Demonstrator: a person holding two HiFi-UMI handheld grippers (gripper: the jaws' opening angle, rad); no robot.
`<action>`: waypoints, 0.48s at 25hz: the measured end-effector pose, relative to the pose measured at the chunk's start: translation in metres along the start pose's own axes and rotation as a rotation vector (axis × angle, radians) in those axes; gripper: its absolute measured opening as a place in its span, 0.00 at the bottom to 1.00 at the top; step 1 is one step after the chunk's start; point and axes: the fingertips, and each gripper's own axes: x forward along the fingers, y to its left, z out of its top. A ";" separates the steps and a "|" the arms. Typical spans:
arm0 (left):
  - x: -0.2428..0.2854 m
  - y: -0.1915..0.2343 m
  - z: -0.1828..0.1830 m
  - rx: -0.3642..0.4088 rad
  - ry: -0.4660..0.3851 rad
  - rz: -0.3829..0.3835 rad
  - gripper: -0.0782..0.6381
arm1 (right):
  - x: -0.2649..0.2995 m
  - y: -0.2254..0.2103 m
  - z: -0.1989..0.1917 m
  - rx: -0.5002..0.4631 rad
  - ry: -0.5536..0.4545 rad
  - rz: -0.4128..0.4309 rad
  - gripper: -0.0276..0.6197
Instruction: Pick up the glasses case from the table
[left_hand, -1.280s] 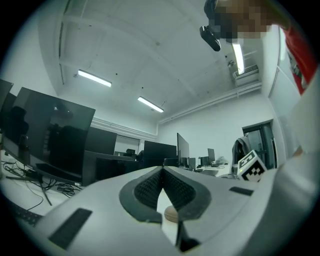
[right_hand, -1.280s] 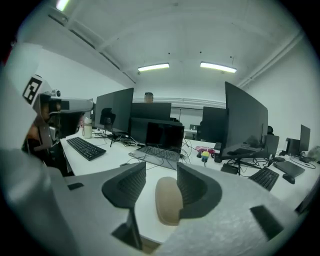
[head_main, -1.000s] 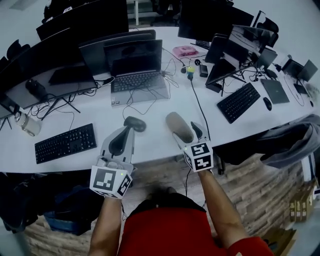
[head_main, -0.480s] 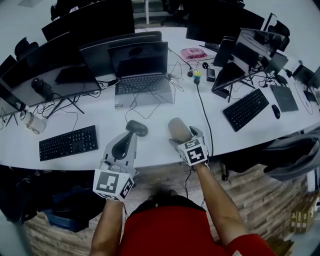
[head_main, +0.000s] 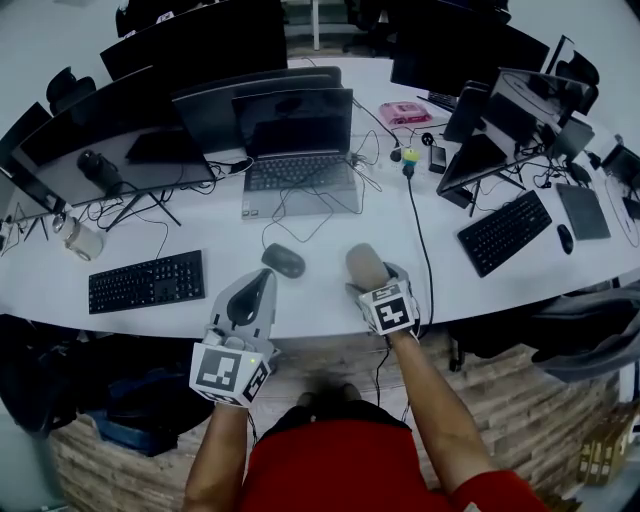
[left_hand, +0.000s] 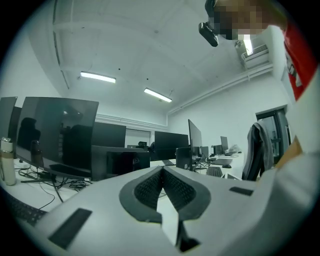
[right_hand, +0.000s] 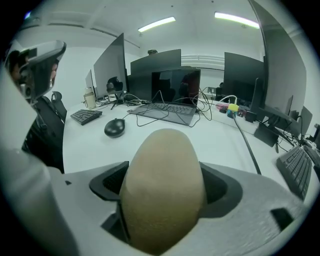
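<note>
Tan case (head_main: 362, 262) on table (head_main: 320, 235) near front edge, lodged between closing jaws of right gripper (head_main: 375, 284), pads not yet pressing; left gripper (head_main: 256, 284) clenched, empty, near mouse (head_main: 284, 262).

Counter (head_main: 215, 235): white, curved, spans the frame. Right gripper (head_main: 372, 284) sits lower centre at the counter's near edge. Its jaws are closing, with the tan glasses case (head_main: 363, 262) between them, long axis running up-frame. Left gripper (head_main: 262, 276) is lower left of it, jaws together at the tips, nothing in them. Dark mouse (head_main: 283, 261) lies just beside the left gripper's tips, apart from the case. Open laptop (head_main: 298, 150) upper centre. Black keyboard (head_main: 146, 282) at left, second keyboard (head_main: 503, 232) at right.
</note>
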 end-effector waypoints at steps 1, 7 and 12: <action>0.000 -0.001 0.000 0.000 0.002 0.001 0.12 | 0.000 0.000 0.000 0.000 0.002 -0.002 0.68; -0.004 -0.008 0.001 0.003 -0.001 0.001 0.12 | -0.010 -0.003 0.008 0.018 -0.039 -0.022 0.66; -0.009 -0.013 0.008 0.003 -0.021 0.001 0.12 | -0.049 -0.004 0.038 0.042 -0.139 -0.020 0.66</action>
